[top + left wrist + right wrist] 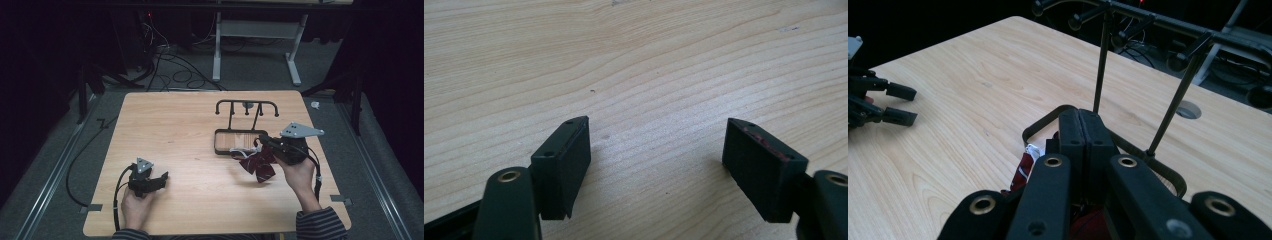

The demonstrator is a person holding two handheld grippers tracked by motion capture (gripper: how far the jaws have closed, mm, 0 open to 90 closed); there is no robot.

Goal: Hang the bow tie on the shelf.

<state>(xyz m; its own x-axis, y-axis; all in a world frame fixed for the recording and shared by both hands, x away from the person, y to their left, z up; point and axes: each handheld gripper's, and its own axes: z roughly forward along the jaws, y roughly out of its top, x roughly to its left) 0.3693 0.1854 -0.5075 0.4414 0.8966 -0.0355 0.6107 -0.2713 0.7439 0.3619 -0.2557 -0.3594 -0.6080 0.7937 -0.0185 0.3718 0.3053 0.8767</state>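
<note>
- My right gripper (pixel 262 141) has its jaws pressed together, pinching a dark red cloth (pixel 258 165) at its upper edge.
- The cloth hangs from that pinch and spreads onto the tabletop (pixel 190 125), right of centre and nearer the right edge than the left.
- In my right gripper view the cloth (pixel 1024 169) peeks out at the left of my closed jaws, with a small white tag on it.
- Just beyond the cloth stands a black wire rack (pixel 240 141): a low tray base, two thin posts, and a top bar with knobbed pegs.
- The rack sits toward the far right part of the tabletop, and my right jaws hover over its near right corner.
- My left gripper (pixel 161 181) has its jaws spread wide, with nothing between them.
- It rests near the front left corner of the tabletop, well apart from the cloth and the rack.
- In my left gripper view the two pads (pixel 566 160) sit just above bare wood grain.
</note>
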